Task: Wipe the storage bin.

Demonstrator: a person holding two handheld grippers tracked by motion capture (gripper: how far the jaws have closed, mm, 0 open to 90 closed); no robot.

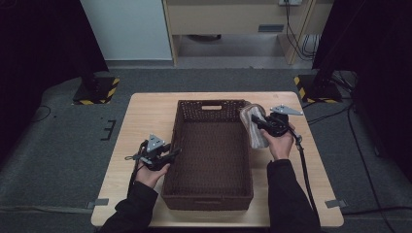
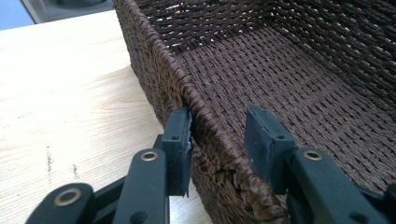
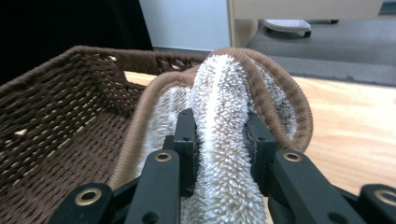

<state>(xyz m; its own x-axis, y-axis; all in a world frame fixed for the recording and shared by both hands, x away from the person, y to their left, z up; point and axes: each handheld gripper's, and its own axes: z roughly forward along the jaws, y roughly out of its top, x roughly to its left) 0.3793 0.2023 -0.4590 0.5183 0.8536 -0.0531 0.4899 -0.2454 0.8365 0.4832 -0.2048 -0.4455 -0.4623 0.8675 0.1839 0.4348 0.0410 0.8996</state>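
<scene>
Presently: right claw is carrying a folded mat toward the basket.
The mat, pinched tight between the right claw's jaws, is hanging just above the basket's right rim; judged next, it needs swinging inward over the basket's floor, then releasing. The left claw, parted, is straddling the basket's left rim without clamping, one pad touching. Both forearms are flanking the basket on the surface.

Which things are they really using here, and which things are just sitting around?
Being used:
- basket, its left wall between the left gripper's jaws
- fluffy towel, pinched by the right gripper beside the basket
- table under it all

Just sitting around:
- striped stand feet on the floor
- cables on the floor
- wooden desk at the back
</scene>
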